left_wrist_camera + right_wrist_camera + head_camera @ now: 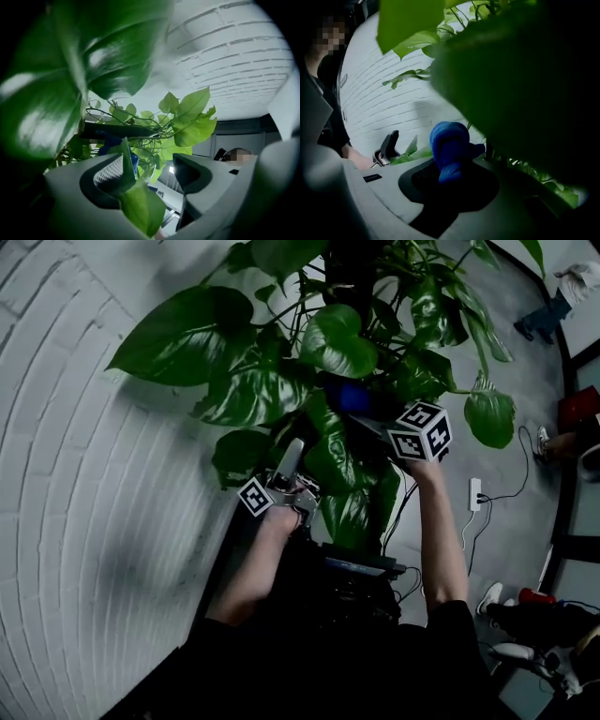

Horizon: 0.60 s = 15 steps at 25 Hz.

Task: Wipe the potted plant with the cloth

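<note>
**Mid-wipe among the leaves**

Gripping a bunched blue terry cloth (449, 147) tightly in the right tongs (451, 177), pushed in among the middle leaves of the tall, glossy, broad-leaved green potted plant (281, 362). Spread wide with the left tongs (150, 171) at the plant's lower left side, straddling one pale green leaf (140, 206) without pinching it, seemingly to steady it. Judged as under way: no telling which leaves are already clean, and probably much foliage left to wipe.
</note>
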Tool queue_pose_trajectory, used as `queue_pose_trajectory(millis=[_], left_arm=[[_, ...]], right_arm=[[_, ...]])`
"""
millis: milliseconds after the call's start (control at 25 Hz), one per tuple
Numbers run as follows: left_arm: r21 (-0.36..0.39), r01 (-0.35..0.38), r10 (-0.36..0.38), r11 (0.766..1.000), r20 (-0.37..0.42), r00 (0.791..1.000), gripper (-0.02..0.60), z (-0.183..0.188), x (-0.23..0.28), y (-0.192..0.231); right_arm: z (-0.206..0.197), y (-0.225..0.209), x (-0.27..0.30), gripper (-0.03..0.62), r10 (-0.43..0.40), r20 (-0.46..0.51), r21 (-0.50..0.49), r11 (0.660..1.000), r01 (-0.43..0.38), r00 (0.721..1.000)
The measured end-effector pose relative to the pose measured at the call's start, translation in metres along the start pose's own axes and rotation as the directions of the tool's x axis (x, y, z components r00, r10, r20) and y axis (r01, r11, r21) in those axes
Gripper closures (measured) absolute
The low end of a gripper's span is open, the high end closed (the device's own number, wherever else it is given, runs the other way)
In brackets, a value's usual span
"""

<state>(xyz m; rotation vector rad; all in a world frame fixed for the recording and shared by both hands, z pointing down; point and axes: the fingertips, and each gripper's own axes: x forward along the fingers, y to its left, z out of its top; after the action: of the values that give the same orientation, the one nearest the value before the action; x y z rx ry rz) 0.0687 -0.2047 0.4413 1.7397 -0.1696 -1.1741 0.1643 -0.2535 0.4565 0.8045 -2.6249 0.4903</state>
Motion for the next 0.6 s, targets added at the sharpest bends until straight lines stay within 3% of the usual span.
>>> queue_pose_trajectory(millis=[360,600], left_arm=[[-0.031,0.12,-0.119,0.992,0.027,0.993,0.25,0.005,0.003,-0.034],[-0.03,0.136,-0.136,0.99,0.017,0.991,0.252,-0.003,0.002,-0.047]], right_arm=[[-0.01,0.066,-0.022,0.476,0.188,0.035,-0.007,0.982,-0.188,0.982],[-0.027,0.118,-0.028,0.474,0.274,-0.028,-0.069,0.959,-0.275,0.961]])
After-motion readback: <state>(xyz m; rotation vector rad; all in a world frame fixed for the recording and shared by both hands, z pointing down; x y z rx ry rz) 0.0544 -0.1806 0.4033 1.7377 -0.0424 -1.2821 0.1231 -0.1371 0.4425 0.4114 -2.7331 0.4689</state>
